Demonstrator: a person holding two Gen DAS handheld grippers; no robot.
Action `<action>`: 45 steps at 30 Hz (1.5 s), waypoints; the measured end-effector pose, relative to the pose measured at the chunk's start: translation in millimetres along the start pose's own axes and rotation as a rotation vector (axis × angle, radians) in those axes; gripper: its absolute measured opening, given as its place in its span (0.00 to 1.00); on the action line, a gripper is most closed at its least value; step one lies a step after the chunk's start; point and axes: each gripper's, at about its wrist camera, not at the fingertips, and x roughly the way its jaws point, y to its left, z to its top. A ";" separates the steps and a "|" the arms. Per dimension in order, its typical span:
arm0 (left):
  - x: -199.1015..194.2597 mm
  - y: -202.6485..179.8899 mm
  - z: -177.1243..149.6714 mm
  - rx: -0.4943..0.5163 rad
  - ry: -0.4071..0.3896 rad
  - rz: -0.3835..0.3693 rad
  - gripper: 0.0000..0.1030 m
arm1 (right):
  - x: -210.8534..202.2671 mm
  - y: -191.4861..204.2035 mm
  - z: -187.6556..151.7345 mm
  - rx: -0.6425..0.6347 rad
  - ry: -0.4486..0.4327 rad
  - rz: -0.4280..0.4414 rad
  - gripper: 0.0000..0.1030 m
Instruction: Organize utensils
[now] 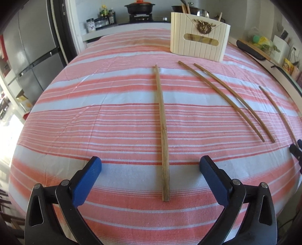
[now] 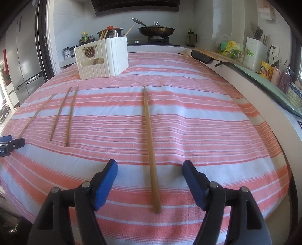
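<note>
Several wooden chopsticks lie on the striped cloth (image 1: 94,113). In the left wrist view one chopstick (image 1: 162,132) runs away from me, its near end between the blue pads of my open left gripper (image 1: 151,160), which do not touch it. A pair of chopsticks (image 1: 226,98) lies to its right. In the right wrist view another chopstick (image 2: 151,147) lies between the pads of my open right gripper (image 2: 150,163), untouched. The white ribbed utensil holder (image 1: 200,45) (image 2: 102,58) stands at the far side with chopsticks and spoons in it.
Behind the table a stove carries a black pot (image 1: 139,7) and a frying pan (image 2: 155,30). A grey fridge (image 1: 34,47) stands at the left. The raised counter edge (image 2: 245,79) along the right holds a knife block, bags and jars.
</note>
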 end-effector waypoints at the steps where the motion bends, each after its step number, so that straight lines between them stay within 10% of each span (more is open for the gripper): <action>1: -0.9 -0.4 -1.3 -0.004 -0.011 0.005 0.99 | -0.3 -0.2 -0.6 0.001 -0.006 0.002 0.72; 31: -2.5 -1.3 -4.0 -0.010 -0.051 0.007 0.99 | 0.7 2.4 -0.9 0.015 -0.003 -0.026 0.72; 45: 13.1 25.8 76.3 0.090 0.115 -0.204 0.99 | 20.2 -31.7 56.0 0.052 0.280 0.184 0.70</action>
